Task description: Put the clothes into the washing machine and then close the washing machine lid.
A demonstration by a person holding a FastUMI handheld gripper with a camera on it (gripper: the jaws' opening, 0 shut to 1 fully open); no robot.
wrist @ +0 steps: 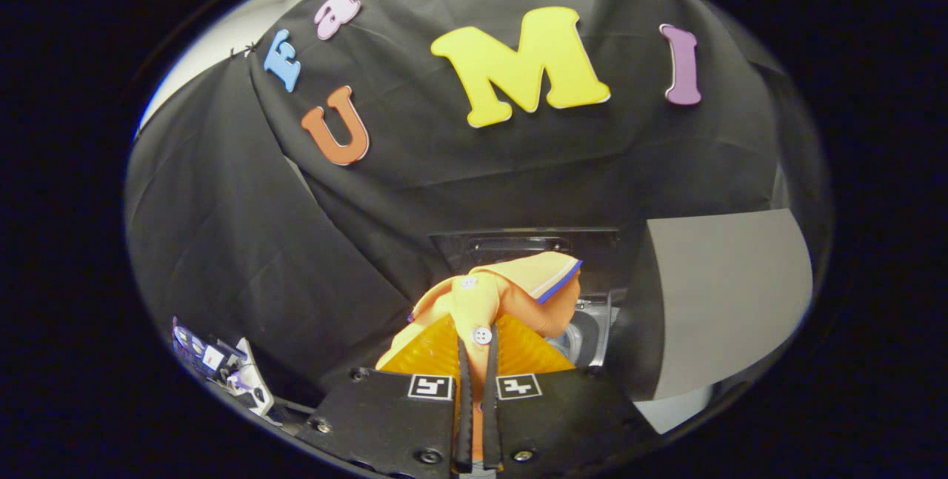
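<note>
jaws [478, 360] clenched on orange garment [489, 301], fabric pinched btwn both fingers, bulk bunched just ahead of tips. beyond it: washing machine [592, 316], drum opening partly seen, lid [526, 246] raised behind. risk: trailing cloth may snag on opening rim or hang outside if released too early, blocking lid closure.

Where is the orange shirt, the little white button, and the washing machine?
Orange cloth shirt with blue-edged collar [518, 294]: gripper view, on its folded body, pinched in the hand-held gripper [478, 368].
Small round white button [482, 335]: gripper view, on its face.
Washing machine [589, 331]: gripper view, on its open drum rim beyond the shirt.
</note>
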